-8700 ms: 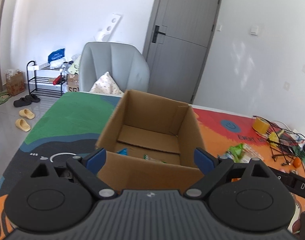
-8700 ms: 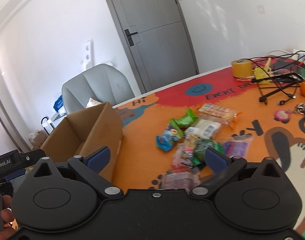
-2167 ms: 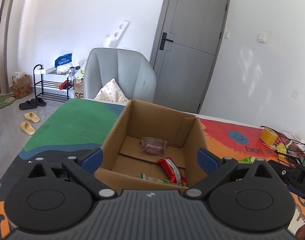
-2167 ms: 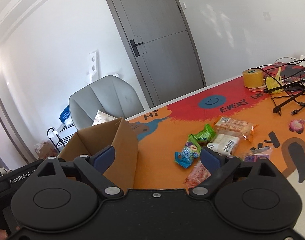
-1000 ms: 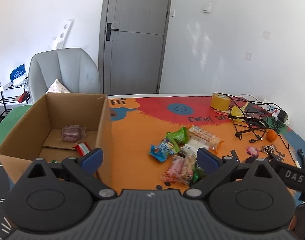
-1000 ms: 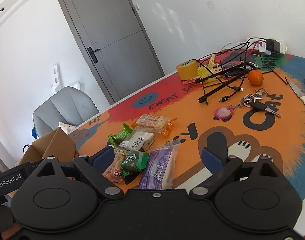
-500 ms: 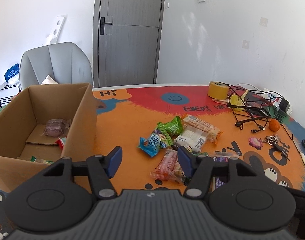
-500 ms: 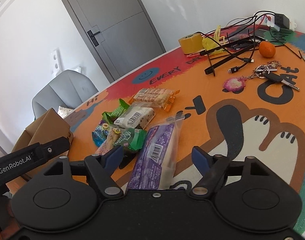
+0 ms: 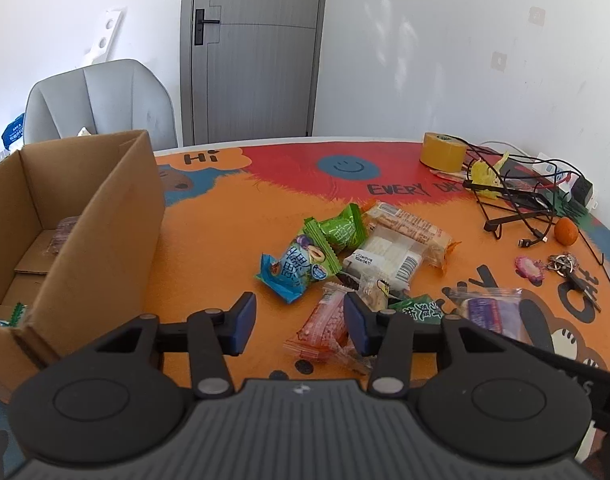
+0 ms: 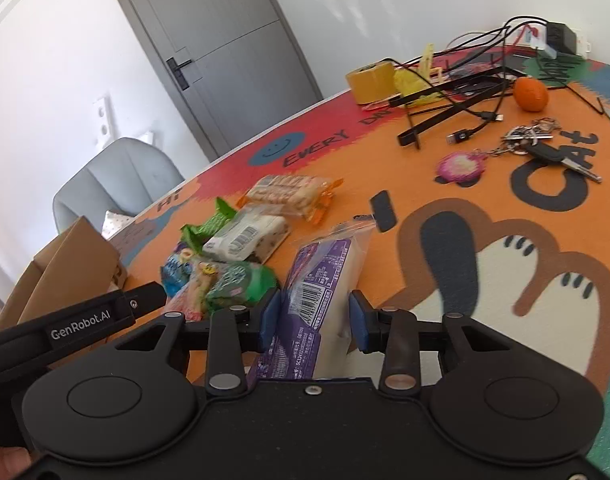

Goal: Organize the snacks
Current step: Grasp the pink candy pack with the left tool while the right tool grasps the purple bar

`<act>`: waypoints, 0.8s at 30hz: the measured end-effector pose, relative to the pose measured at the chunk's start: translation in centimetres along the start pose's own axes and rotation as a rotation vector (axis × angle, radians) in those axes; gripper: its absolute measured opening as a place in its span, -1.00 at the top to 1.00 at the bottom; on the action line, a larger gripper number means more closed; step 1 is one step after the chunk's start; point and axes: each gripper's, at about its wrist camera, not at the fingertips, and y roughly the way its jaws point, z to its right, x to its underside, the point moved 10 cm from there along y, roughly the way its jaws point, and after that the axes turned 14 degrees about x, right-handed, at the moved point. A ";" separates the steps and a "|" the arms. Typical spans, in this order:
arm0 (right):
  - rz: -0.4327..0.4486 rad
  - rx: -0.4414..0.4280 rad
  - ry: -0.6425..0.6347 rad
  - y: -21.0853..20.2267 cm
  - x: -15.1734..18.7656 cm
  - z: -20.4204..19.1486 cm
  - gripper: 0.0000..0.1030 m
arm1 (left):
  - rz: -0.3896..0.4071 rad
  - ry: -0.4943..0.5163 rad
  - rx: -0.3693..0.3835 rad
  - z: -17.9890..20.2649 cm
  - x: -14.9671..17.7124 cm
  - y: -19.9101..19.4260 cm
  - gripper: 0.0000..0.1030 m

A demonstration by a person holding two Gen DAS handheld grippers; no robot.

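Only the right wrist view shows the right gripper (image 10: 315, 322) with its jaws narrowed around the purple packet (image 10: 325, 280), both pads at the packet's sides near the table's (image 9: 233, 220) front edge; contact looks likely but grip firmness is unclear. Only the left wrist view looks into the cardboard box (image 9: 105, 220) at the table's left edge, holding a clear-wrapped brown snack (image 9: 63, 232) and a green-edged wrapper (image 9: 15, 312). The left gripper (image 9: 299, 322) is partly open and empty above the pink packet (image 9: 325, 326) in the snack pile.

Bright daylight, soft sun patches on the white wall (image 9: 445, 60) right of the grey door (image 9: 253, 48), faint shadows, round bent edges with dark corners, snacks (image 10: 225, 276) in the right view slightly blurry
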 end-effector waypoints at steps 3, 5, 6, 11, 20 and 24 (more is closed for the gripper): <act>0.005 0.018 0.018 0.0 -0.3 1.0 0.26 | -0.015 0.000 0.002 0.1 0.2 0.8 0.08; 0.006 0.028 0.026 0.0 -0.5 1.5 0.26 | -0.021 0.005 -0.002 0.1 0.4 1.3 0.08; 0.007 0.033 0.030 0.0 -0.6 1.7 0.26 | -0.027 0.007 -0.002 0.2 0.5 1.6 0.09; 0.002 0.037 0.032 0.0 -0.6 2.1 0.22 | -0.059 0.006 0.007 0.2 1.1 2.9 0.09; 0.020 0.063 -0.055 -0.2 0.0 0.7 -0.02 | -0.060 0.010 0.012 0.2 1.4 2.6 0.56; 0.036 0.085 -0.104 -0.3 0.4 0.0 -0.11 | -0.057 0.005 0.011 0.1 1.5 2.1 0.60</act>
